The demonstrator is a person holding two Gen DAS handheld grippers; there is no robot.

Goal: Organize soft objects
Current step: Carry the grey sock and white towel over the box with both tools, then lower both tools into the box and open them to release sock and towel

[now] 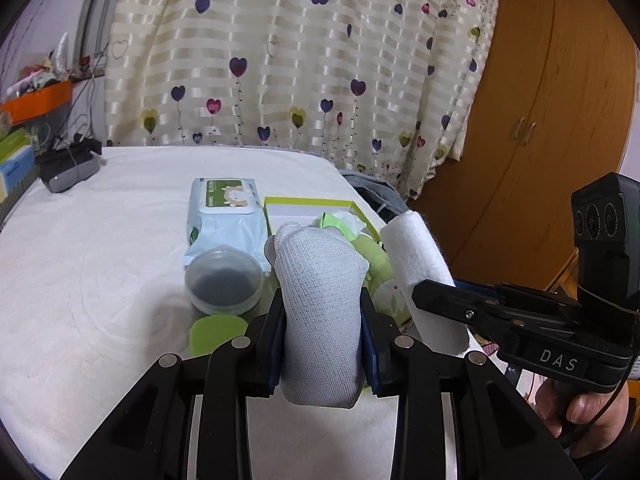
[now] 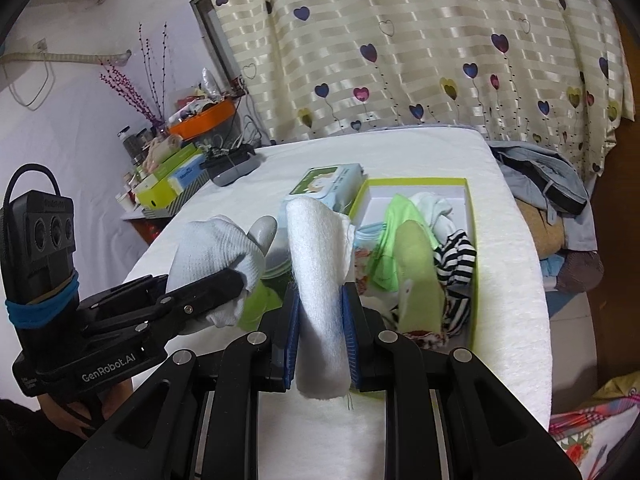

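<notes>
My left gripper point(image 1: 323, 312) is shut on a rolled white knit glove point(image 1: 318, 280), held upright above the white table. The same glove point(image 2: 218, 248) shows at the left of the right wrist view, with the left gripper point(image 2: 234, 280) clamped on it. My right gripper point(image 2: 320, 312) is shut on a rolled white fluffy cloth point(image 2: 318, 264), which stands between its blue pads. That cloth point(image 1: 416, 248) appears to the right of the glove, in the right gripper point(image 1: 420, 294). Behind both stands a green-rimmed box point(image 2: 472, 240) holding socks and small clothes point(image 2: 416, 248).
A pack of wet wipes point(image 1: 224, 212) lies beside the box, with a round lidded container point(image 1: 224, 280) and a green disc point(image 1: 216, 332) in front of it. A black device point(image 1: 68, 166) sits at the table's far left. Clothes are heaped right of the table point(image 2: 544, 188).
</notes>
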